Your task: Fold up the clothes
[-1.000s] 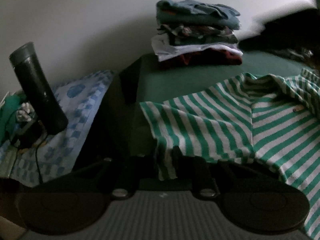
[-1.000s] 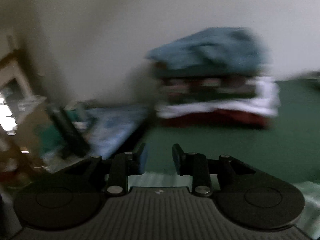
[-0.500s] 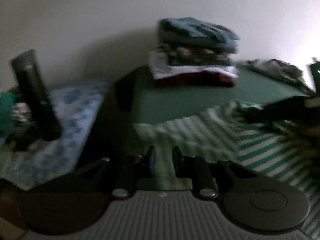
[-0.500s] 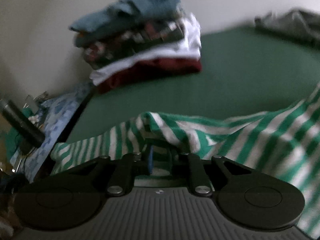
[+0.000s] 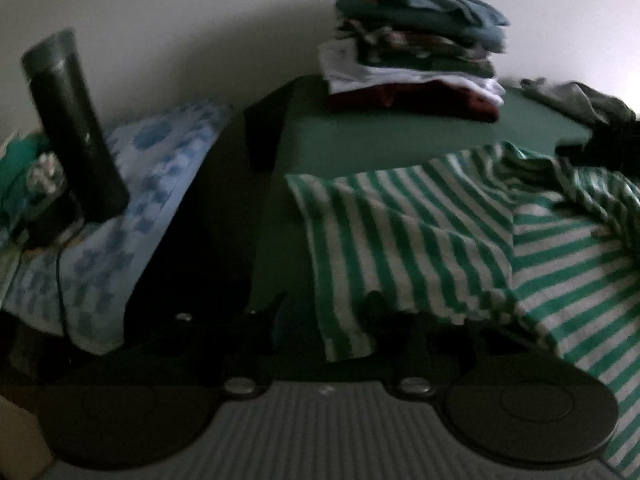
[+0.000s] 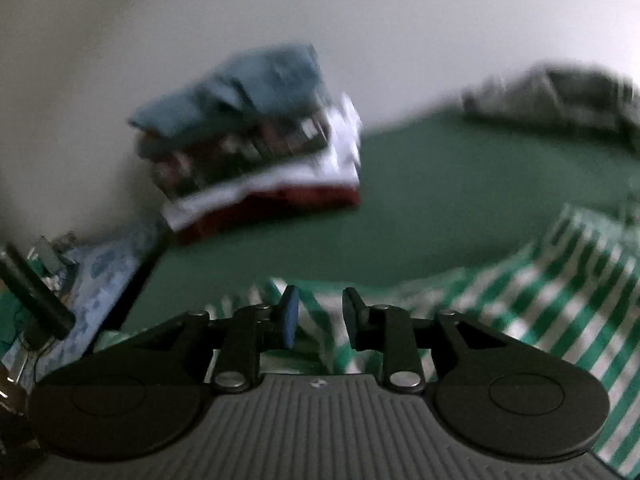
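A green-and-white striped shirt (image 5: 440, 240) lies spread on the green table (image 5: 380, 140), one sleeve folded over its body. My left gripper (image 5: 324, 320) is open at the table's near edge, with the shirt's hem draped over its right finger (image 5: 376, 308). My right gripper (image 6: 318, 312) is open just above the striped shirt (image 6: 560, 300), with nothing between its fingers; it shows as a dark shape at the right of the left wrist view.
A stack of folded clothes (image 5: 412, 52) stands at the back of the table, also in the right wrist view (image 6: 256, 136). Grey crumpled clothes (image 5: 580, 96) lie at the back right. A dark bottle (image 5: 72, 128) stands on a blue patterned cloth (image 5: 132, 208) to the left.
Both grippers have opened and let go of the shirt. The right gripper has lifted off the cloth. The sleeve now lies folded over the shirt's body.
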{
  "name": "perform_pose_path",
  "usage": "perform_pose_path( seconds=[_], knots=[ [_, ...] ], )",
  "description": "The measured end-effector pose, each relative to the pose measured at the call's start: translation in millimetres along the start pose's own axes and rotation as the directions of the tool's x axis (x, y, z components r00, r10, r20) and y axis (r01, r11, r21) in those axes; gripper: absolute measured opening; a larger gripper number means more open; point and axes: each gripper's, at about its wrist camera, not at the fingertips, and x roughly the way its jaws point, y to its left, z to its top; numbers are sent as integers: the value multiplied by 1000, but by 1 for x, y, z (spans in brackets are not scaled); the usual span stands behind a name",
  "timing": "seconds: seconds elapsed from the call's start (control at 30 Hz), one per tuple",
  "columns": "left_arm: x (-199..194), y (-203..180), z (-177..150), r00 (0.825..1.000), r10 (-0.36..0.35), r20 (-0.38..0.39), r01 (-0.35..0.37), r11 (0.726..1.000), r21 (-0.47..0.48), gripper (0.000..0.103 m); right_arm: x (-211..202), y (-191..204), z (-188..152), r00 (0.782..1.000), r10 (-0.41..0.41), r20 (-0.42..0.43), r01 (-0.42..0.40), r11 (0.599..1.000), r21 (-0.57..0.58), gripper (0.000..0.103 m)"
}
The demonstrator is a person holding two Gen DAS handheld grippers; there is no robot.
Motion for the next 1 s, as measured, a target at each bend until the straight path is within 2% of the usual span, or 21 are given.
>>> perform_pose_path(
  seconds=[0.07, 0.13, 0.17, 0.23, 0.27, 0.3, 0.33, 0.43, 0.53, 0.6, 0.63, 0.67, 0.7, 0.77, 0.83, 0.9, 0.93, 0.97, 1.0],
  knots=[
    [-2, -3, 1, 1000, 8, 3, -8, 1000, 8, 39, 18, 2, -5, 998, 28, -60, -28, 1000, 9, 27],
    [-8, -10, 2, 1000, 16, 21, -16, 999, 30, 38, 27, 7, -7, 995, 61, -78, -62, 998, -7, 27],
    [-12, -13, 2, 999, 21, 37, -23, 999, 44, 40, 28, 11, -7, 995, 62, -72, -64, 998, -25, 30],
    [-21, -21, 3, 997, 32, 71, -37, 997, 72, 44, 18, 12, -1, 991, 118, -70, -117, 993, 19, 30],
    [-25, -24, 4, 995, 39, 90, -47, 995, 85, 49, 7, 9, -1, 981, 189, -45, -186, 981, 54, 30],
    [-28, -27, 4, 994, 46, 104, -56, 994, 96, 51, -3, 8, -1, 975, 217, -37, -215, 975, 56, 30],
    [-29, -30, 5, 993, 45, 107, -56, 994, 98, 53, -15, 8, -3, 976, 215, -35, -214, 976, 31, 32],
    [-32, -40, 7, 994, 32, 106, -42, 994, 98, 53, -54, 10, -20, 993, 115, -1, -114, 984, -141, 39],
    [-32, -55, 10, 996, 9, 93, -18, 995, 102, 61, -93, -3, -44, 999, 29, 27, -20, 959, -282, 44],
    [-31, -69, 13, 997, -10, 77, 1, 993, 114, 65, -112, -24, -57, 1000, 3, -11, -6, 970, -243, 51],
    [-31, -76, 15, 997, -21, 68, 13, 992, 122, 65, -118, -36, -63, 999, -7, -31, 0, 979, -206, 59],
    [-30, -84, 17, 998, -33, 58, 25, 991, 130, 67, -127, -49, -69, 999, -15, -49, 7, 987, -159, 61],
    [-30, -91, 18, 998, -34, 48, 27, 990, 137, 67, -134, -59, -73, 999, -20, -51, 14, 993, -120, 61],
    [-33, -106, 23, 999, -42, 22, 38, 990, 137, 69, -150, -77, -83, 999, -44, -25, 43, 999, -33, 75],
    [-39, -117, 29, 999, -51, 18, 49, 991, 125, 73, -159, -91, -89, 999, -52, 4, 51, 998, 44, 77],
    [-47, -124, 31, 1000, -22, 22, 20, 994, 107, 81, -160, -99, -89, 999, -7, -41, 9, 999, 30, 69],
    [-52, -126, 31, 1000, 2, 22, -4, 996, 94, 87, -160, -100, -88, 998, -4, -55, 4, 1000, -5, 50],
    [-56, -125, 30, 1000, 24, 16, -25, 997, 70, 89, -162, -104, -89, 998, 9, -62, -11, 1000, -26, 25],
    [-60, -123, 29, 999, 47, 7, -47, 998, 44, 90, -163, -107, -89, 997, 22, -68, -25, 999, -47, 19]
  ],
)
